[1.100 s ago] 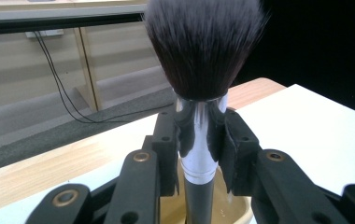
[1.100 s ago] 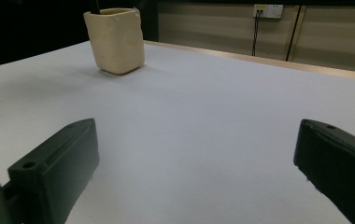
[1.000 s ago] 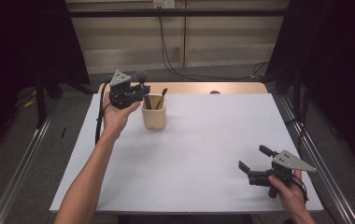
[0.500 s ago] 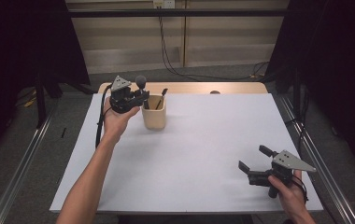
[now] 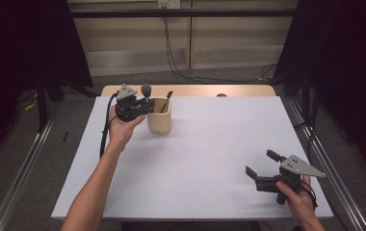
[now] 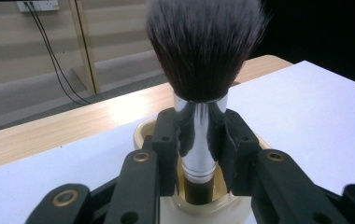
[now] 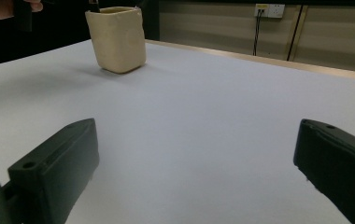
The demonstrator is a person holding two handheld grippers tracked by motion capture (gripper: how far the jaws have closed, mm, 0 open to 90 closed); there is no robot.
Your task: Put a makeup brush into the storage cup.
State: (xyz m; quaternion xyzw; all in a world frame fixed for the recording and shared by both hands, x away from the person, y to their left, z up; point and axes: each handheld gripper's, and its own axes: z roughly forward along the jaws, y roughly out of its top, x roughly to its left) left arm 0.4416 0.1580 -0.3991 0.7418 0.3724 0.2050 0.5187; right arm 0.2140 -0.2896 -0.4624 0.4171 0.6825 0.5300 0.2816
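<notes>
A makeup brush (image 6: 204,56) with dark bristles and a shiny metal ferrule stands upright in my left gripper (image 6: 199,140), whose jaws are shut on the ferrule. Its lower end dips into a cream-coloured cup (image 5: 160,120) at the back left of the white table; in the high view the left gripper (image 5: 145,103) sits at the cup's left rim. Another dark-handled tool (image 5: 166,101) leans in the cup. My right gripper (image 5: 264,164) rests open near the table's front right corner, nothing between its jaws, with the cup (image 7: 116,39) far off.
The white table top (image 5: 210,144) has a wooden strip (image 5: 195,90) along its far edge. Metal rails (image 5: 22,159) run along both sides of the table. Cables hang down the back wall (image 5: 171,43).
The left gripper has sunk a little with the brush, bringing its lower end into the cup. The right gripper has not moved.
</notes>
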